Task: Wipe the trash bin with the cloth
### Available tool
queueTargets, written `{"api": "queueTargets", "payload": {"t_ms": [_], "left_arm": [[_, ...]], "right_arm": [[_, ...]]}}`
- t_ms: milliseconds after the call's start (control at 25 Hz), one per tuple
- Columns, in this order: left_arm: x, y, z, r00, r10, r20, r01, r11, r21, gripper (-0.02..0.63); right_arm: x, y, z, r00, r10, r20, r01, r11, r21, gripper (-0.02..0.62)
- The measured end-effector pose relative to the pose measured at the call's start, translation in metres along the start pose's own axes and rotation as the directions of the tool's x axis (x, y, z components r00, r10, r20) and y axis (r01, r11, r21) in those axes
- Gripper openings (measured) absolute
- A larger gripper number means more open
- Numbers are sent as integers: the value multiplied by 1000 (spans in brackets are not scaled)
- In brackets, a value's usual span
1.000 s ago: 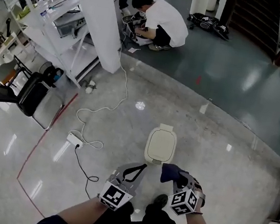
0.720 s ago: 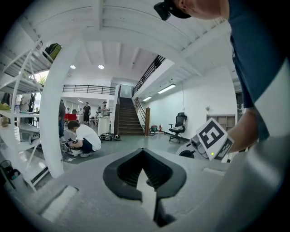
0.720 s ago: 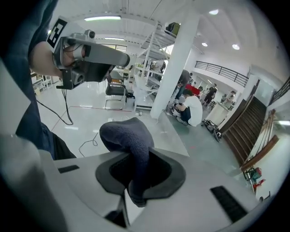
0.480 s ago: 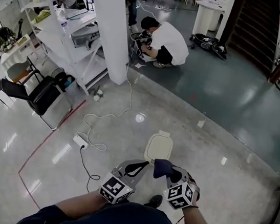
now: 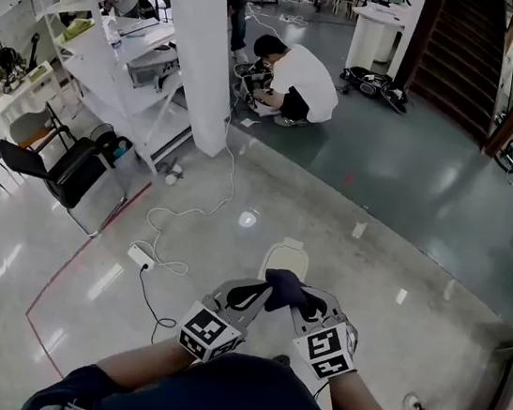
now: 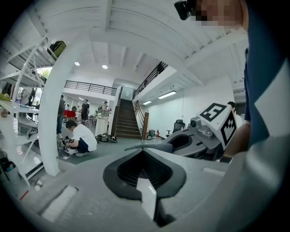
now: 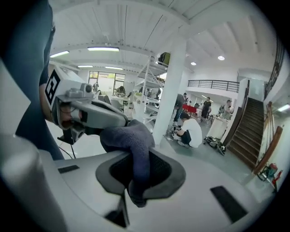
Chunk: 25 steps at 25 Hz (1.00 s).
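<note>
The trash bin (image 5: 286,254) is a small cream bin with a closed lid, standing on the glossy floor just beyond my grippers, which hide its near part. My right gripper (image 5: 293,296) is shut on a dark blue cloth (image 5: 284,289). In the right gripper view the cloth (image 7: 135,147) hangs out of the closed jaws and bunches up against the tip of the left gripper (image 7: 93,115). My left gripper (image 5: 258,296) sits tip to tip with the right one. In its own view its jaws (image 6: 144,154) are shut with nothing between them.
A white pillar (image 5: 198,49) and white shelving (image 5: 118,47) stand at the far left, with a black chair (image 5: 71,173) beside them. A power strip (image 5: 141,254) and cables lie left of the bin. A person (image 5: 293,77) crouches beyond. Stairs (image 5: 458,48) rise far right.
Both grippers have come together, so the cloth now meets the left gripper's tip. The head view has lifted, and the grippers cover more of the bin.
</note>
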<state>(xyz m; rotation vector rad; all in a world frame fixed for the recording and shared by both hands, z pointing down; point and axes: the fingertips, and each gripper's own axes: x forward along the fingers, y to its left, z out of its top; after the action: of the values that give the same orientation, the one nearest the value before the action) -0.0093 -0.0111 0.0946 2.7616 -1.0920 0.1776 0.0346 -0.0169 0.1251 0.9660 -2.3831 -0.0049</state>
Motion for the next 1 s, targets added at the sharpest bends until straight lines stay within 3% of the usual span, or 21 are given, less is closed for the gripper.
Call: {"api": "queueTargets", "payload": {"t_ms": [240,480,1000], "left_arm": [[-2,-16,7,1000,-28,15,27,999,32,-3],[0,-23,10,999,-38,14,37,997,61,-3],[6,-29,8,1000,-27,3,27,998,56,-3]], "right_arm": [[-19,8,26,994,28,110,-39,995,97,55],[-25,8,24,984,29,177,-71,968,239,55],[-28,5,18,983,26,183,-74,963,261,54]]}}
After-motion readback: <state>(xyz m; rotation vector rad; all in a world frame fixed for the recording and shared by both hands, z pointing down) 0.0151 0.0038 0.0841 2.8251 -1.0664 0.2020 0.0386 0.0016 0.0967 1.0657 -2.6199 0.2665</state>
